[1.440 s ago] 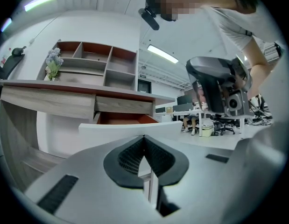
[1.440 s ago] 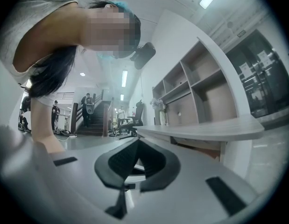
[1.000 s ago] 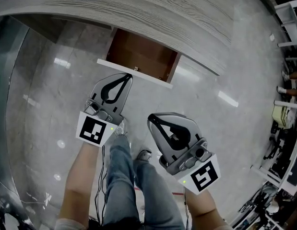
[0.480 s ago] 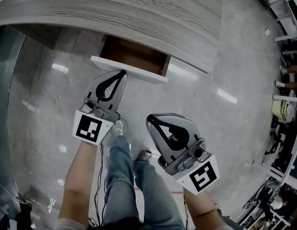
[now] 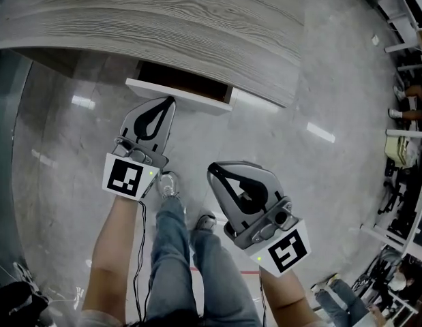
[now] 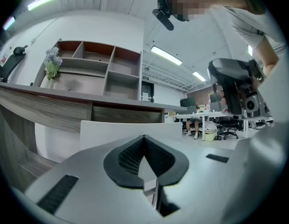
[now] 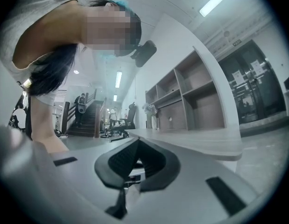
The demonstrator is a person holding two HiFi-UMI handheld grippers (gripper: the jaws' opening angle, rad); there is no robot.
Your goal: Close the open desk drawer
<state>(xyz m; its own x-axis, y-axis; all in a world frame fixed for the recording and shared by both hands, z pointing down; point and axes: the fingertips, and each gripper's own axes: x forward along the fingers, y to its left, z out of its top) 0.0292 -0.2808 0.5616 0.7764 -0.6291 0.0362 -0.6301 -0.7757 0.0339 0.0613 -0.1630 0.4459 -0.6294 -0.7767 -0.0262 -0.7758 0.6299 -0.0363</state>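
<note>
The desk drawer (image 5: 178,96) has a white front and a brown inside, and only a narrow strip of it sticks out from under the grey wood-grain desk top (image 5: 163,19). My left gripper (image 5: 171,101) is shut, and its tip rests against the drawer's white front (image 6: 111,132). In the left gripper view the gripper (image 6: 144,137) points straight at that panel. My right gripper (image 5: 214,169) is shut on nothing and hangs back over the person's legs, well short of the desk. The right gripper view shows its closed tips (image 7: 137,140) beside the desk top (image 7: 200,141).
Glossy grey floor lies below, with the person's jeans and shoes (image 5: 168,182) between the grippers. An open shelf unit (image 6: 95,73) stands behind the desk. Office chairs and white tables (image 5: 401,148) crowd the far right.
The drawer has slid most of the way in under the desk top, with my left gripper following forward against its front. The right gripper has barely moved.
</note>
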